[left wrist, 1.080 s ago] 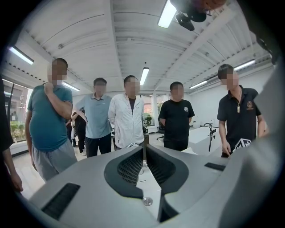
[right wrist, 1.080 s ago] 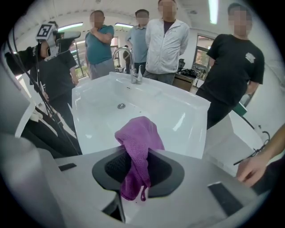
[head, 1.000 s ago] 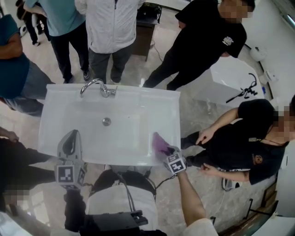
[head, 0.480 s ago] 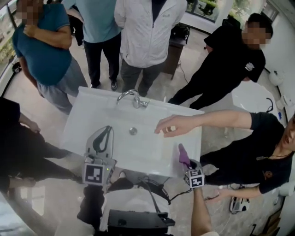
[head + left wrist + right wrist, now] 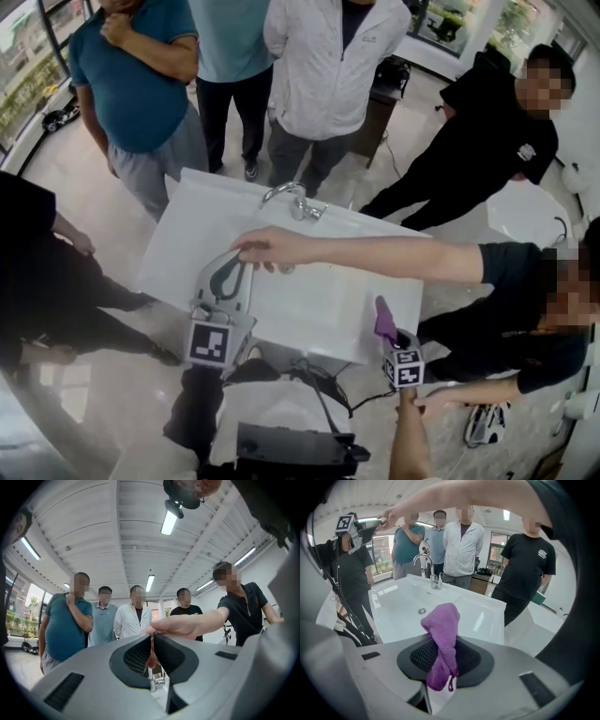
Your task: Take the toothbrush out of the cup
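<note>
No toothbrush or cup shows in any view. My left gripper [image 5: 240, 257] [image 5: 152, 637] is held level over the left of the white sink [image 5: 314, 314], jaws together with only a thin slit between them. A person's hand [image 5: 267, 248] [image 5: 180, 625] reaches across the basin and rests at its tips. A fingertip shows through the slit. My right gripper [image 5: 386, 336] [image 5: 443, 653] points down over the sink's front right corner. It is shut on a purple cloth [image 5: 384, 319] [image 5: 443, 625] that stands up out of the jaws.
The chrome faucet [image 5: 295, 199] [image 5: 425, 559] stands at the sink's back edge and the drain [image 5: 422, 611] lies mid-basin. Several people stand close around the back and right sides. A white fixture [image 5: 525, 211] is at the far right.
A person's arm has come in from the right and stretched across the sink to my left gripper's tips. Both grippers have risen, the cloth still held.
</note>
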`<state>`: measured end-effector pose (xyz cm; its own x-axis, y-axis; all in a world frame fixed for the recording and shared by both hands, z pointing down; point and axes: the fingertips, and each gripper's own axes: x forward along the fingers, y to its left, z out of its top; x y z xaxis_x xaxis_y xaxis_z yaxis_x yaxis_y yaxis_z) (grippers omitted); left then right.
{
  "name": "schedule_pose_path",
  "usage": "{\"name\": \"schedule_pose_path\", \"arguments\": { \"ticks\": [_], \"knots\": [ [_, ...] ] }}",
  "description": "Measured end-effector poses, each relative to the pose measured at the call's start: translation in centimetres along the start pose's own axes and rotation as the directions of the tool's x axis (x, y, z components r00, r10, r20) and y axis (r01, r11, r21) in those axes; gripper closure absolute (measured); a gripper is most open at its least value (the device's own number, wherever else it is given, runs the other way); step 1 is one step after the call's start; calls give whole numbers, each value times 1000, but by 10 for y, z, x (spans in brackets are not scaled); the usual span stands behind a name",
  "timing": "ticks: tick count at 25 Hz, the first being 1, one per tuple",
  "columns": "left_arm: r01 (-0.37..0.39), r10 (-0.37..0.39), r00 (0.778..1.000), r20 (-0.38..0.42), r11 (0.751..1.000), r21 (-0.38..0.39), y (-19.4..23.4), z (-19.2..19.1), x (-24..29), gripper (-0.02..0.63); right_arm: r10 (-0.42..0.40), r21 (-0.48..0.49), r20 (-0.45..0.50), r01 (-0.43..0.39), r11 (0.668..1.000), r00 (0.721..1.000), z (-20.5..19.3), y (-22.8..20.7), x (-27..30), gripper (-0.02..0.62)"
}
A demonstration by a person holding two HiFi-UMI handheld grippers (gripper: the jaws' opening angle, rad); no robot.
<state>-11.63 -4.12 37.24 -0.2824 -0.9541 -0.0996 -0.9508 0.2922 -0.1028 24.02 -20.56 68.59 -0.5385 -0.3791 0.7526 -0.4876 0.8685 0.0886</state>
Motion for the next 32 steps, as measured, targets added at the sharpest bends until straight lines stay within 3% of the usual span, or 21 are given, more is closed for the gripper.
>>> {"name": "schedule_pose_path", "arguments": {
  "ticks": [3, 9, 25, 32],
  "knots": [
    [6, -5, 999, -39, 999, 31, -5, -11, 2, 584, 3, -4, 3, -3, 1000, 1000, 3, 2, 4, 497],
    [117, -104, 982, -155, 990, 76, -45, -42, 23, 588, -11, 1, -5, 11, 1000, 1000, 3, -2, 12, 497],
    [285, -281, 949, -140, 958, 10, -199, -53, 72, 586, -70, 23, 4, 70, 997, 998, 4, -37, -9, 494],
    [243, -244, 961, -131, 970, -25, -203, -49, 78, 586, -55, 7, 24, 55, 998, 998, 9, -40, -13, 494]
  ]
}}
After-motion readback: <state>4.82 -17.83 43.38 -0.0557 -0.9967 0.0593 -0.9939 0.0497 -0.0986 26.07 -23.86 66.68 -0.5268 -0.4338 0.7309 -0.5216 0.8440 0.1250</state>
